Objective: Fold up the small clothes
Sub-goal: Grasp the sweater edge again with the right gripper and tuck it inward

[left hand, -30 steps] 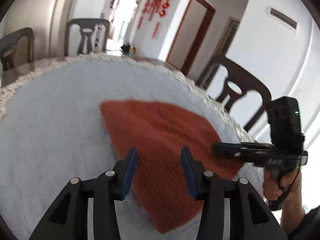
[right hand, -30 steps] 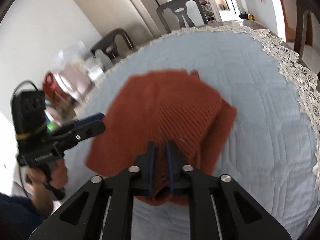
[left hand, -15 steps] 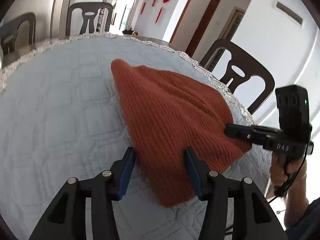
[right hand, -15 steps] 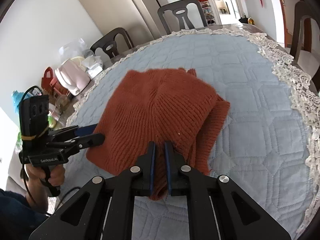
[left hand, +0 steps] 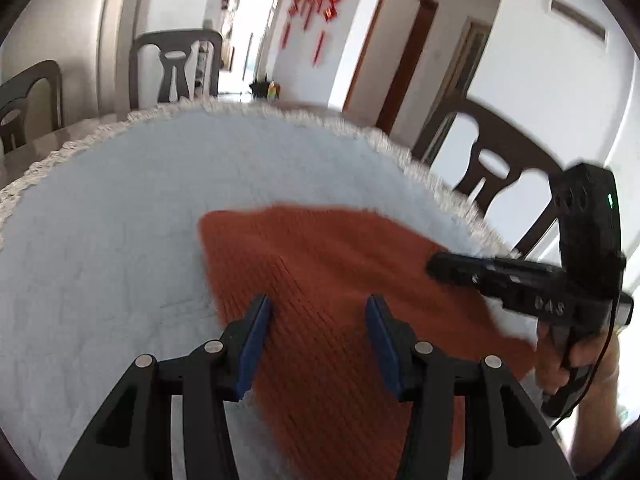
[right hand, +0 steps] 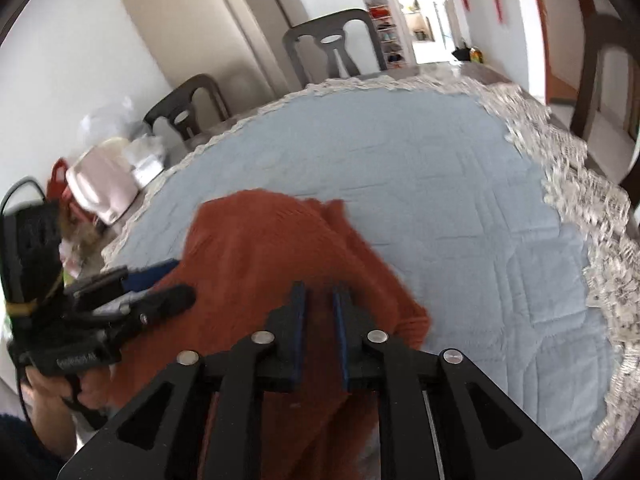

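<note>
right fingers [right hand: 320,322] newly parting over rust knit [right hand: 256,256]; left fingers [left hand: 318,340] half-open, empty

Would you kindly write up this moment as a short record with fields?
garment: rust-orange knit piece, lying partly folded on the table
surface: pale blue quilted cloth with a lace edge
left tool: blue pads apart, over the knit's near edge, not pressing it
right tool: jaws opening, knit fabric between the pads
surroundings: dark chairs around the table; clutter including a pink container on the side
image quality: motion blur in both views
</note>
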Action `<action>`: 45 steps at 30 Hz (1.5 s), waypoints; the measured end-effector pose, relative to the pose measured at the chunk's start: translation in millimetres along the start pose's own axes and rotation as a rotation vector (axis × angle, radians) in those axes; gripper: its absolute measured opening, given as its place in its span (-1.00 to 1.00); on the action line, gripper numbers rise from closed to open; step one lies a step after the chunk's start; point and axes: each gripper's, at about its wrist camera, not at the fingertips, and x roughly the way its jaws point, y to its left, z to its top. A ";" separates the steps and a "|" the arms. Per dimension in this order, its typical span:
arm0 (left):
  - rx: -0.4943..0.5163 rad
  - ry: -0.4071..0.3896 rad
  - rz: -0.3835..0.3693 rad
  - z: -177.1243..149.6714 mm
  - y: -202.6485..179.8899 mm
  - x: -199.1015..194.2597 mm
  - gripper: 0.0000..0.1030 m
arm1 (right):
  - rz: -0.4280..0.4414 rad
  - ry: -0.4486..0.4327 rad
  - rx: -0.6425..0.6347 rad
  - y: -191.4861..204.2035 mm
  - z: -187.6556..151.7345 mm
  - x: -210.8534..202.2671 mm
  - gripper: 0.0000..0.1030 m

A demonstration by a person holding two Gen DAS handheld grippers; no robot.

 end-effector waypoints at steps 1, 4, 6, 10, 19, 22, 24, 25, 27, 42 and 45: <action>0.009 0.006 0.009 -2.6 0.0 5.9 0.02 | 0.018 0.002 0.026 -3.9 0.7 -1.8 -0.70; 0.022 0.011 -0.001 -3.2 0.3 -0.2 0.01 | -0.004 -0.005 0.011 2.6 -1.7 -20.1 -0.70; 0.028 0.009 -0.010 -5.2 1.3 -11.5 0.01 | 0.004 -0.027 -0.031 12.1 -5.5 -36.5 -0.68; 0.036 0.000 -0.021 -17.5 -0.9 -32.9 0.01 | 0.004 0.000 -0.095 24.4 -27.7 -53.7 -0.68; -0.010 0.038 -0.058 -40.1 5.8 -30.2 0.06 | -0.072 0.038 -0.178 29.8 -42.8 -47.4 -0.68; -0.006 0.024 -0.045 -40.5 3.1 -39.7 0.05 | -0.063 0.016 -0.171 31.5 -44.6 -60.0 -0.68; -0.010 0.013 -0.044 -43.9 2.9 -47.9 0.05 | -0.053 0.012 -0.183 33.8 -51.2 -63.8 -0.68; -0.011 0.009 -0.046 -47.0 2.4 -50.3 0.05 | -0.062 0.027 -0.190 34.1 -54.4 -60.3 -0.68; -0.008 0.021 -0.045 -54.9 2.1 -47.7 0.06 | -0.071 0.027 -0.182 30.9 -60.8 -57.4 -0.68; -0.021 -0.042 0.049 -23.1 1.9 -32.7 0.05 | -0.109 0.003 -0.126 30.3 -31.3 -35.7 -0.66; -0.037 -0.012 0.054 -25.2 1.0 -22.3 0.06 | -0.094 -0.009 -0.104 27.6 -29.9 -39.7 -0.66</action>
